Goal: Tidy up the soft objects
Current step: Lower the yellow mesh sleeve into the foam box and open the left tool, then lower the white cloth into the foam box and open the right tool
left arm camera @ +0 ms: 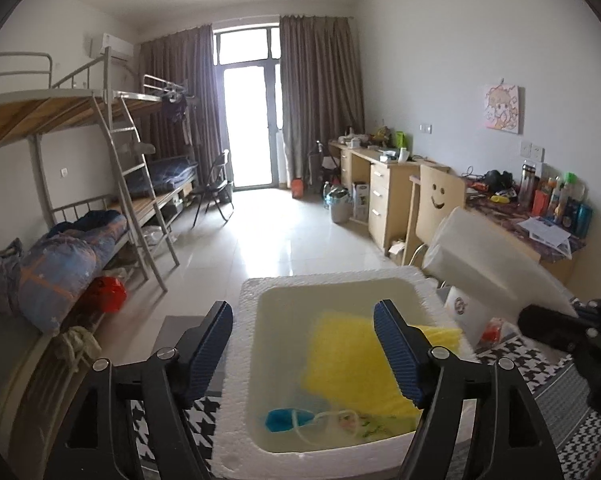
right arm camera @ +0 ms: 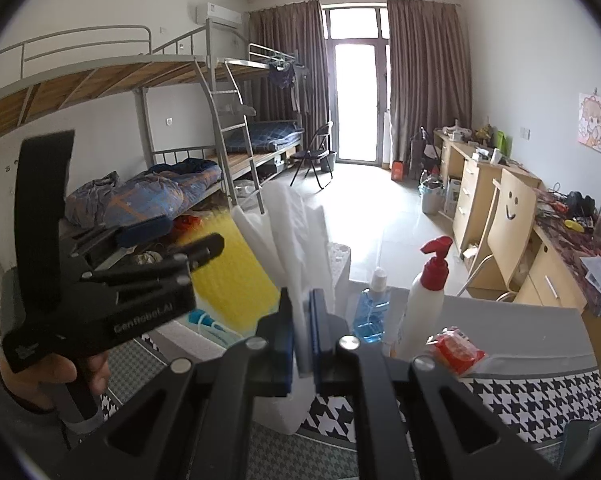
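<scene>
Hanging over the white foam box [left arm camera: 236,412], the left gripper [left arm camera: 304,344] stood spread, nothing between its pads — a yellow sponge sheet [left arm camera: 348,364] lay inside the box, toward 1 o'clock. Right gripper [right arm camera: 301,324]: pressed together on a white foam sheet [right arm camera: 296,232] — upright, rising toward 12 o'clock.

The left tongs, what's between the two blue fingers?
In the left wrist view, the left tongs stand open, gripping nothing. Behind the gap shows the white foam box, with the yellow cloth in it.
</scene>
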Demonstrator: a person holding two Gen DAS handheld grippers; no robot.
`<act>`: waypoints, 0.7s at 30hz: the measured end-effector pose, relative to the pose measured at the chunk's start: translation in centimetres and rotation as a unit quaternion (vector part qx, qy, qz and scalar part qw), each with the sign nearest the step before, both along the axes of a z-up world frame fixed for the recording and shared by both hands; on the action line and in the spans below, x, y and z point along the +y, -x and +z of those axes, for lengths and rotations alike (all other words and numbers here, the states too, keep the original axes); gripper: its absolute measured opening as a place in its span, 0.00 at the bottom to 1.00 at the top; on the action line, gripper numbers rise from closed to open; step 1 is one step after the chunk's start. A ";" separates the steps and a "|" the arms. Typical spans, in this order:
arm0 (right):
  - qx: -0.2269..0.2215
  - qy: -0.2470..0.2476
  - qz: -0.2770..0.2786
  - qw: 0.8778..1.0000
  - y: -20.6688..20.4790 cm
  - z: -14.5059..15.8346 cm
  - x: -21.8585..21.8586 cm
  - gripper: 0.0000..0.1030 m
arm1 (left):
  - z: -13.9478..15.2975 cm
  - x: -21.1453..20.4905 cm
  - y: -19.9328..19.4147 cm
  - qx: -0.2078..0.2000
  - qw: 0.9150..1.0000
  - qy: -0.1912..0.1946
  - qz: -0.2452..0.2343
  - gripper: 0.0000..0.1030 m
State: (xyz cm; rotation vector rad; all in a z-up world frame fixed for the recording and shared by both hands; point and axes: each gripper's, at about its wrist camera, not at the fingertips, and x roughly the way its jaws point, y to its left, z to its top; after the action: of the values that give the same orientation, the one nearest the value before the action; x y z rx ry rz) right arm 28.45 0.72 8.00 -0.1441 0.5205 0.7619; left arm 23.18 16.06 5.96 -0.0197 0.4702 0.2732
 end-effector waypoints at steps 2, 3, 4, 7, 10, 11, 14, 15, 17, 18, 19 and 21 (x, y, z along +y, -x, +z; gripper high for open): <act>0.001 0.001 -0.002 1.000 -0.2 -0.1 0.2 0.09 | 0.0 0.3 0.1 0.000 1.000 0.001 0.004 0.80; 0.002 0.002 -0.002 1.000 -0.3 -0.1 0.2 0.09 | 0.1 0.5 0.5 -0.004 1.000 0.001 0.008 0.84; 0.002 0.003 -0.001 1.000 -0.3 -0.2 0.3 0.09 | 0.2 0.6 0.6 -0.007 1.000 0.000 0.010 0.86; 0.003 0.004 0.001 1.000 -0.3 -0.1 0.7 0.10 | 0.6 0.9 1.1 -0.018 1.000 -0.001 0.020 0.91; 0.004 0.007 0.004 1.000 -0.4 -0.2 1.1 0.10 | 0.9 1.2 1.6 -0.025 0.999 -0.003 0.029 0.95; 0.004 0.008 0.006 1.000 -0.4 -0.2 1.2 0.10 | 0.9 1.2 1.7 -0.027 0.999 -0.003 0.032 0.96; 0.005 0.011 0.011 1.000 -0.4 -0.4 1.7 0.10 | 1.0 1.6 2.2 -0.030 0.999 -0.001 0.038 0.96; 0.006 0.012 0.014 1.000 -0.4 -0.4 1.9 0.10 | 1.0 1.6 2.5 -0.033 0.999 -0.003 0.043 0.96; 0.008 0.013 0.018 1.000 -0.5 -0.5 2.1 0.10 | 1.0 1.8 2.6 -0.033 0.998 -0.008 0.046 0.96; 0.009 0.014 0.019 1.000 -0.6 -0.6 2.1 0.10 | 1.0 1.9 2.8 -0.033 0.998 -0.008 0.046 0.96; 0.010 0.015 0.021 1.000 -0.7 -0.7 2.4 0.10 | 1.0 1.8 2.8 -0.034 0.998 -0.007 0.047 0.96; 0.013 0.016 0.023 1.000 -0.8 -0.7 2.7 0.10 | 1.1 1.9 3.1 -0.036 0.998 -0.007 0.050 0.98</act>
State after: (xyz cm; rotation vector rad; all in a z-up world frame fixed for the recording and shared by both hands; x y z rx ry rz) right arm 29.29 3.46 7.27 -0.1770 0.5562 0.8023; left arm 20.09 17.99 7.02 -0.0395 0.3957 0.3727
